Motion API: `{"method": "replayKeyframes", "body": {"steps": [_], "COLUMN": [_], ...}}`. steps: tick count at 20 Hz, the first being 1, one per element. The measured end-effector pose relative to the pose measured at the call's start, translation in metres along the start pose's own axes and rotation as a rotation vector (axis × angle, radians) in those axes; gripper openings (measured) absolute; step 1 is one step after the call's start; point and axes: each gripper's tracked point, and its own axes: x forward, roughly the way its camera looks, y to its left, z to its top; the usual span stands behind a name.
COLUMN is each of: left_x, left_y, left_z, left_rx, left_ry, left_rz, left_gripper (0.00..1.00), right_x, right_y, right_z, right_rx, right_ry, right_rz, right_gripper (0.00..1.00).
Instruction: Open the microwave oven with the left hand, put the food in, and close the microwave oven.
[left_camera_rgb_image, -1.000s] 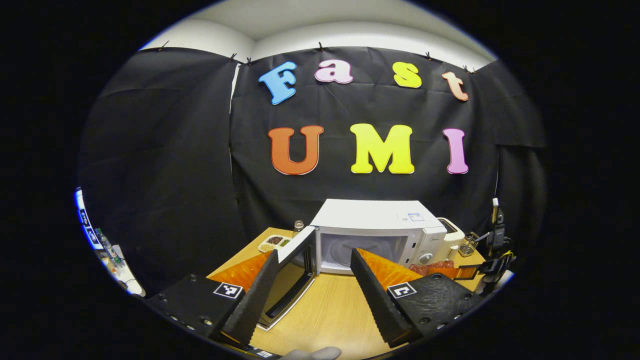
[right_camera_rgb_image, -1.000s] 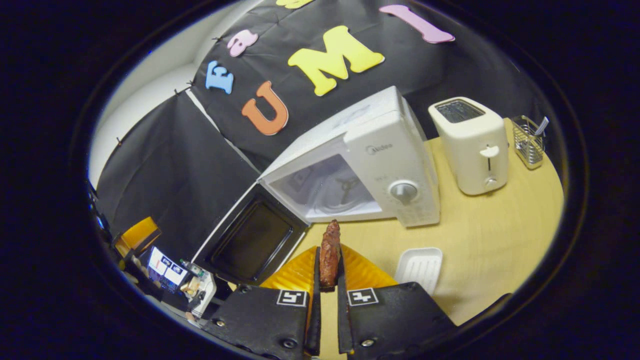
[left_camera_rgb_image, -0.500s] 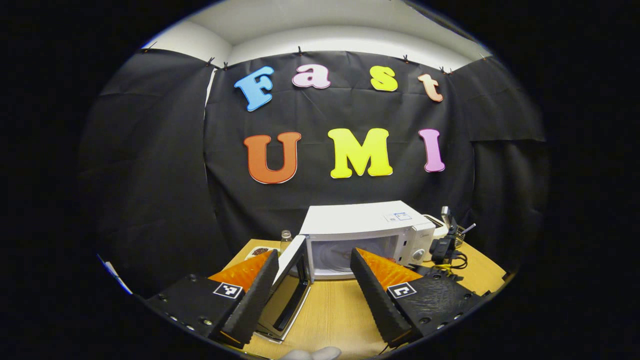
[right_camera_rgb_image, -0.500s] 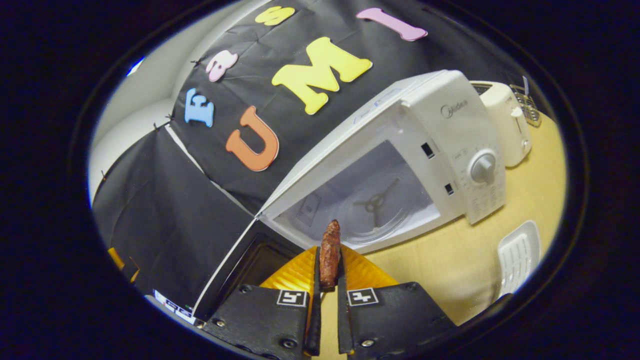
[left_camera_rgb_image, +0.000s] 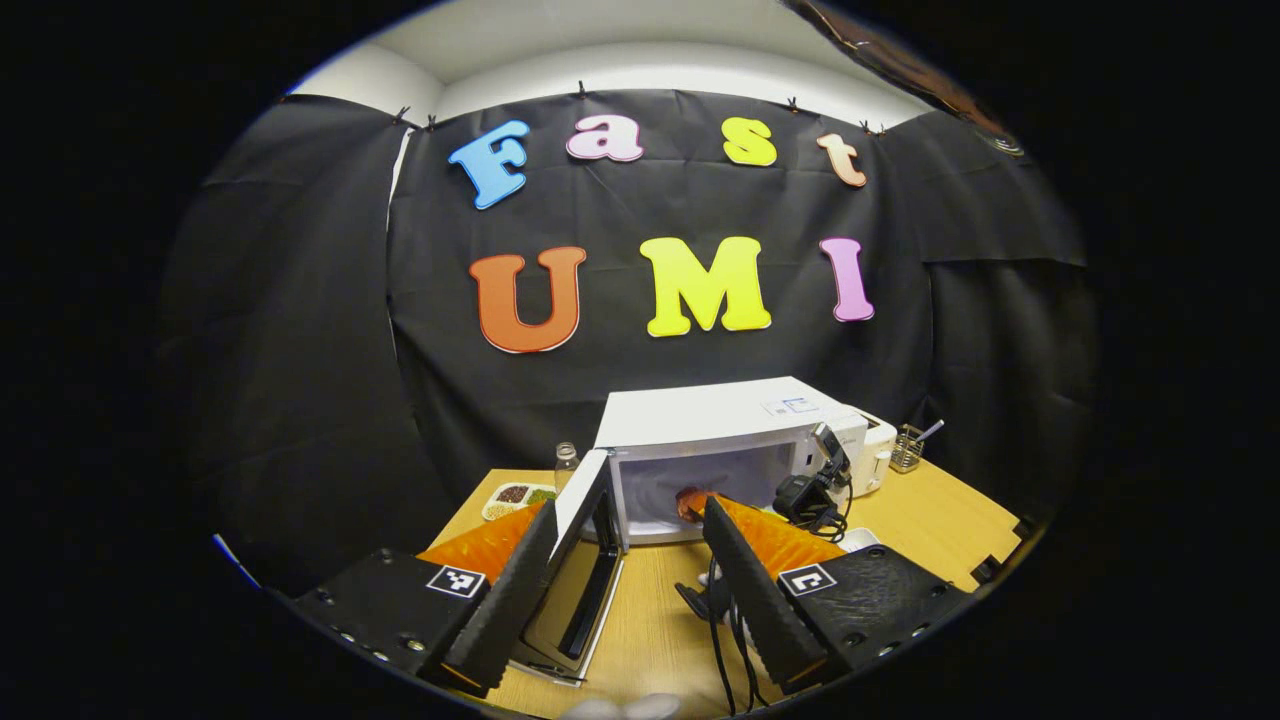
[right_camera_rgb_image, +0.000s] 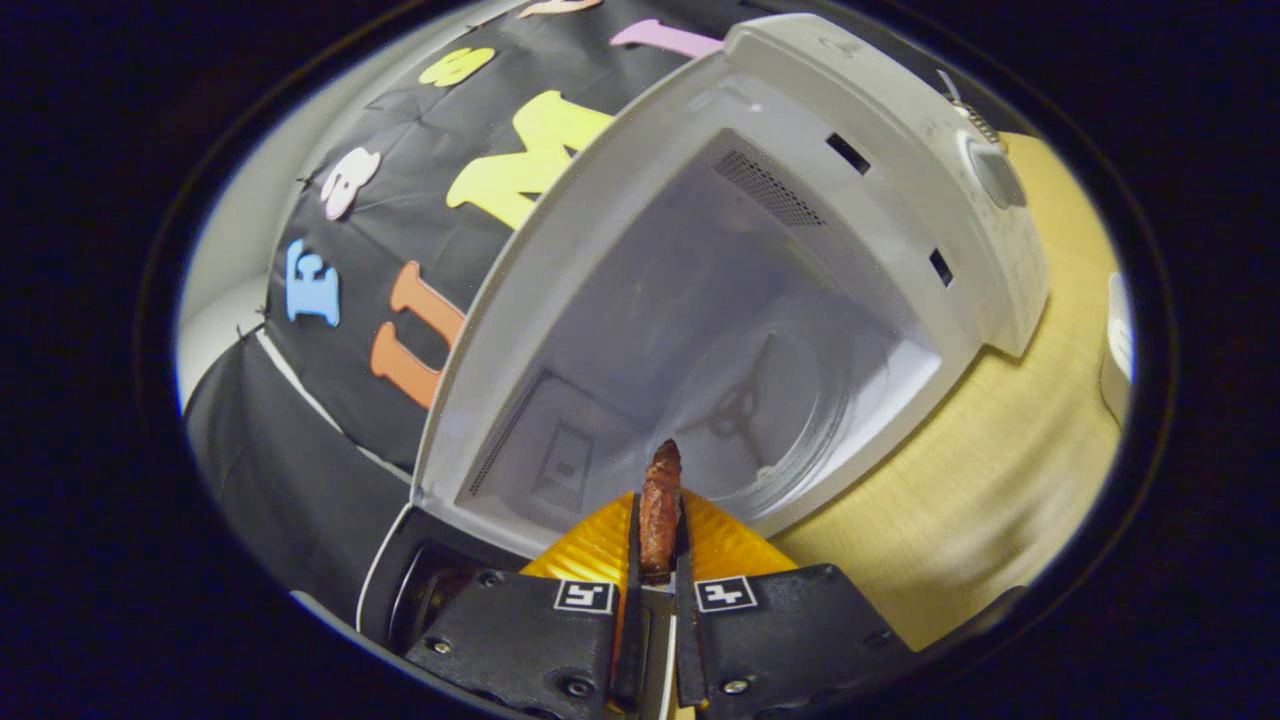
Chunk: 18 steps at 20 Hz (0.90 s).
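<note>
The white microwave (left_camera_rgb_image: 720, 425) stands at the back of the wooden table (left_camera_rgb_image: 660, 610), its door (left_camera_rgb_image: 590, 520) swung open to the left. My left gripper (left_camera_rgb_image: 625, 575) hangs open in front of it, holding nothing. In the right gripper view the open cavity (right_camera_rgb_image: 720, 330) with its glass turntable (right_camera_rgb_image: 770, 420) looms close. My right gripper (right_camera_rgb_image: 658, 510) is shut on a brown piece of food (right_camera_rgb_image: 660, 495), whose tip is at the cavity's front edge. The left gripper view has the right gripper (left_camera_rgb_image: 810, 490) and the food (left_camera_rgb_image: 690, 500) at the oven's mouth.
A toaster (left_camera_rgb_image: 880, 450) and a wire utensil holder (left_camera_rgb_image: 908, 450) stand right of the microwave. A small bottle (left_camera_rgb_image: 567, 460) and a dish of snacks (left_camera_rgb_image: 515, 495) sit left of the door. Cables (left_camera_rgb_image: 722, 620) trail over the table. A white tray (right_camera_rgb_image: 1115, 340) lies at the right.
My right gripper has carried the food forward from well in front of the microwave to its opening. The left gripper stays open and has shifted a little.
</note>
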Motion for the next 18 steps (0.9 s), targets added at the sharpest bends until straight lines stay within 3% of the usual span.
{"method": "replayKeyframes", "body": {"steps": [4, 8, 9, 10, 11, 12, 13, 16, 17, 18], "left_x": [0.008, 0.015, 0.016, 0.016, 0.015, 0.015, 0.015, 0.014, 0.013, 0.013], "left_y": [0.010, 0.019, 0.021, 0.023, 0.023, 0.024, 0.027, 0.030, 0.030, 0.030], "left_z": [-0.004, -0.008, -0.010, -0.012, -0.015, -0.017, -0.021, -0.025, -0.026, -0.026], "left_rx": [0.020, 0.029, 0.025, 0.019, 0.013, 0.012, 0.016, 0.017, 0.016, 0.020], "left_ry": [0.006, 0.007, 0.010, 0.017, 0.023, 0.027, 0.034, 0.045, 0.048, 0.046], "left_rz": [-0.006, -0.005, -0.005, -0.006, -0.008, -0.008, -0.004, 0.003, 0.002, 0.002], "left_gripper": [0.92, 0.92, 0.92, 0.92, 0.92, 0.92, 0.92, 0.92, 0.92, 0.92], "right_x": [0.032, 0.050, 0.055, 0.058, 0.060, 0.062, 0.064, 0.059, 0.056, 0.055], "right_y": [-0.010, -0.014, -0.014, -0.016, -0.021, -0.027, -0.026, -0.031, -0.032, -0.034], "right_z": [-0.004, -0.002, -0.002, -0.003, -0.004, -0.004, -0.002, 0.010, 0.013, 0.016], "right_rx": [0.065, 0.045, 0.052, 0.053, 0.041, 0.008, -0.007, -0.109, -0.171, -0.222], "right_ry": [-0.035, -0.092, -0.107, -0.109, -0.112, -0.123, -0.129, -0.160, -0.170, -0.178], "right_rz": [-0.051, -0.082, -0.083, -0.090, -0.102, -0.127, -0.119, -0.161, -0.185, -0.206], "right_gripper": [0.16, 0.16, 0.07, 0.17, 0.19, 0.09, 0.24, 0.29, 0.24, 0.30]}}
